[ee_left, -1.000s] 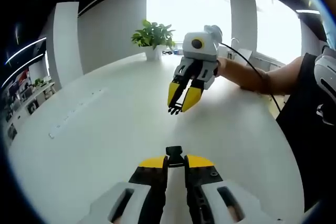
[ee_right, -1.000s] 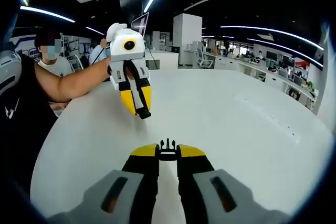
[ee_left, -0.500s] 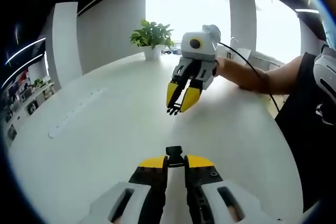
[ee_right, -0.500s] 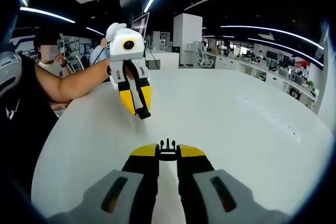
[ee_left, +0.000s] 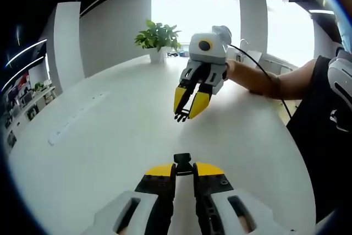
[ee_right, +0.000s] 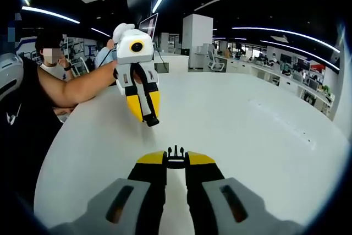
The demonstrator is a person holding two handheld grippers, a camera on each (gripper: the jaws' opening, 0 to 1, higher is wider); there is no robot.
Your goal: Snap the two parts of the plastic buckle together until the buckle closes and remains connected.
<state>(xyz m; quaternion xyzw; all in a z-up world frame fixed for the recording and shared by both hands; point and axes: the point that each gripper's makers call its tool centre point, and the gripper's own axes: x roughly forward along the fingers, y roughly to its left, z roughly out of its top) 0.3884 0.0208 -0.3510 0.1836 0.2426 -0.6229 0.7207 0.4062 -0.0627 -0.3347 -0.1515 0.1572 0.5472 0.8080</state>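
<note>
In the left gripper view, I am pinching the socket half [ee_left: 183,159] of the black plastic buckle at six o'clock, my left gripper [ee_left: 183,170] clamped on it; my right gripper [ee_left: 186,108] is hanging at twelve, well apart, above the smooth white table [ee_left: 104,136].

In the right gripper view, my jaws are squeezing the pronged half [ee_right: 175,152] at six; the halves are not yet joined, so aligning and snapping is, I judge, all left.

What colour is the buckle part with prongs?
Black; the pronged buckle part shows best in the right gripper view.
</note>
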